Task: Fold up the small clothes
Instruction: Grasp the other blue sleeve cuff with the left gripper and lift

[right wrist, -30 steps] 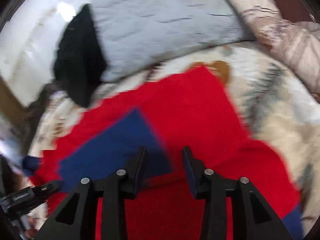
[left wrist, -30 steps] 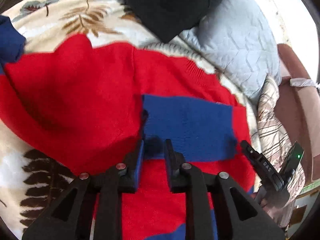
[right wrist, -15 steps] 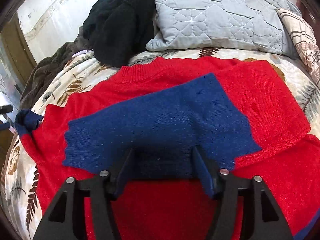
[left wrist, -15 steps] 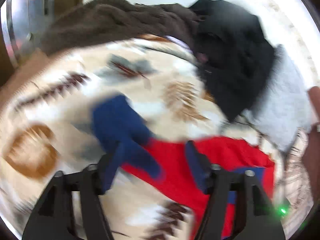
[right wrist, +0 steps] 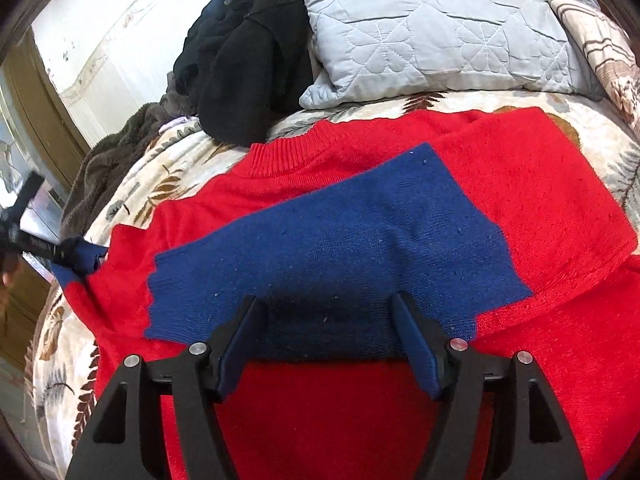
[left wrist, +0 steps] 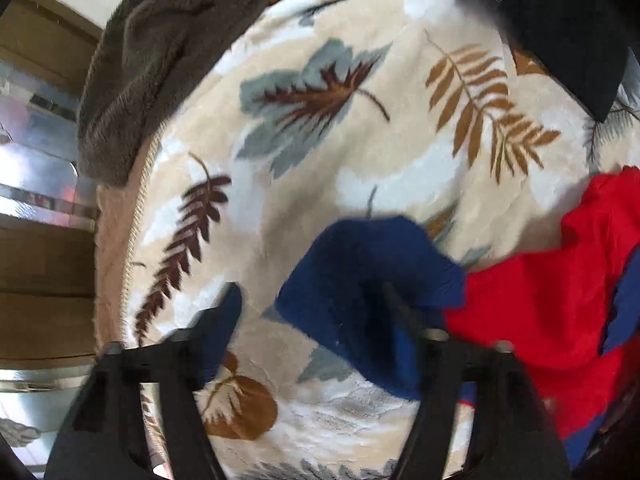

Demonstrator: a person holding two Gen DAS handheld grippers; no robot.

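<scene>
Blue cuff [left wrist: 360, 276] lies between your half-spread, closing left gripper [left wrist: 312, 312] fingers, sleeve running toward frame right; right gripper [right wrist: 326, 332] open, empty.

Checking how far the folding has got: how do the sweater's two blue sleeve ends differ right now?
The folded sleeve lies flat across the red sweater; the other sleeve end sticks out over the leaf-print blanket. The folded one is smooth; the other is bunched. The right gripper hovers open over the folded one; the left gripper, jaws closing, straddles the other. Both are dark blue knit.
</scene>
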